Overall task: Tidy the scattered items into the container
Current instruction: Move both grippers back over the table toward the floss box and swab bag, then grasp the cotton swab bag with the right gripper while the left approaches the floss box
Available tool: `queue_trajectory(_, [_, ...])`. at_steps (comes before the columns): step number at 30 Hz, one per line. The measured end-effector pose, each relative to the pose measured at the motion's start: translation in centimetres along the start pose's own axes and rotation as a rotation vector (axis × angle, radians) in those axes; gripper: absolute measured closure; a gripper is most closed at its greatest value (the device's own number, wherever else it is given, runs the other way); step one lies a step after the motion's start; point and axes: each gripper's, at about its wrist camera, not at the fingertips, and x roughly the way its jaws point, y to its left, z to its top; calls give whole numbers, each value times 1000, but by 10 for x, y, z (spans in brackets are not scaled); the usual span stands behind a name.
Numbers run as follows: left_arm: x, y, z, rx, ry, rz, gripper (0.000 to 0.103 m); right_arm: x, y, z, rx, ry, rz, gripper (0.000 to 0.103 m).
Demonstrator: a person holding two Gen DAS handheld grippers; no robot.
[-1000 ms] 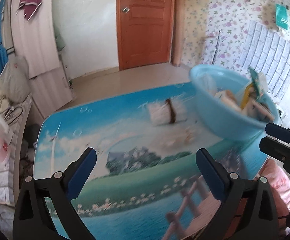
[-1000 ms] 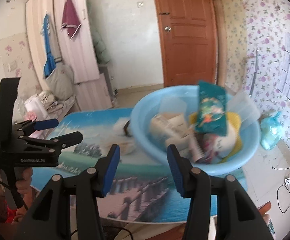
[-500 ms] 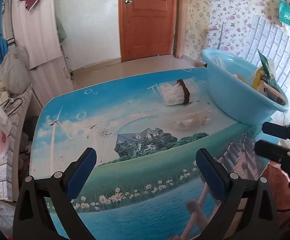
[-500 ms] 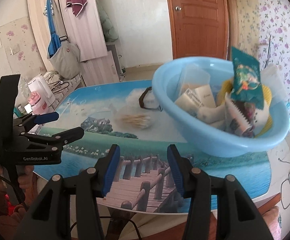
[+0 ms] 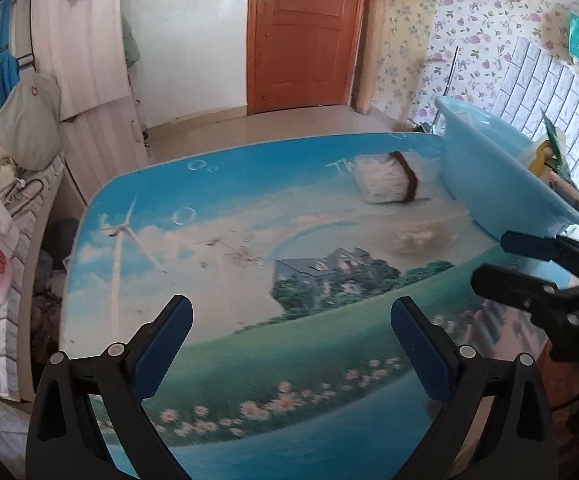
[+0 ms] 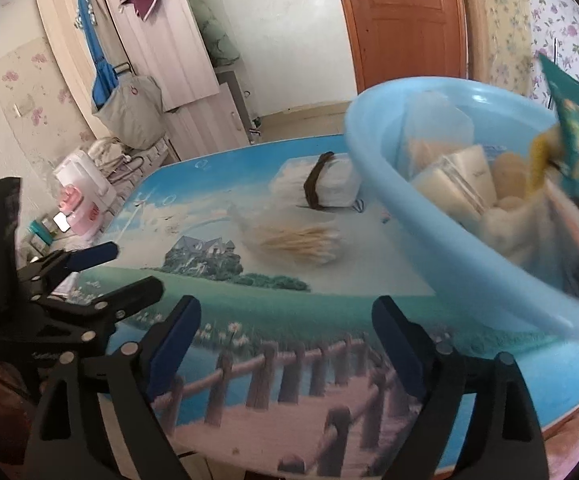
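Observation:
A light blue basin stands at the table's right end, filled with several packets, among them a teal one. Left of it on the table lie a white pack with a brown band and a clear bag of cotton swabs. The left wrist view shows the same basin, pack and swab bag. My right gripper hangs over the near table edge, its jaws opening with nothing between them. My left gripper is open and empty, short of both loose items. Each gripper shows in the other's view: left gripper, right gripper.
The table has a printed landscape top and rounded edges. A pink and white appliance sits on a low ledge beyond its left end. A wardrobe and a brown door stand behind, across open floor.
The right gripper's jaws have spread much wider. Both grippers have sunk toward the table. The basin has shifted toward the right side of both views.

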Motion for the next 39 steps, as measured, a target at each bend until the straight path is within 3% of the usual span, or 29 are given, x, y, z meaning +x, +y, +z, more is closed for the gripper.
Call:
queue_trajectory(5, [2, 11, 2, 24, -15, 14, 3, 22, 10, 14, -16, 8, -24, 12])
queue_trajectory(15, [7, 34, 5, -25, -20, -10, 3, 64, 21, 30, -32, 62, -77, 12])
queue_trajectory(27, [11, 41, 2, -46, -12, -28, 3, 78, 21, 37, -17, 78, -111, 13])
queue_trajectory(29, [11, 41, 2, -45, -14, -25, 3, 76, 17, 37, 0, 71, -103, 24])
queue_trajectory(31, [10, 38, 3, -45, -15, -23, 3, 72, 12, 37, 31, 58, -86, 51])
queue_trajectory(33, [10, 38, 3, -47, -15, -25, 3, 68, 8, 36, 41, 52, -91, 61])
queue_trajectory(36, [9, 35, 6, -46, -17, -31, 3, 62, 2, 33, 59, 50, -63, 70])
queue_trajectory(39, [9, 30, 13, -34, -23, -38, 3, 51, -2, 26, 58, 41, -40, 72])
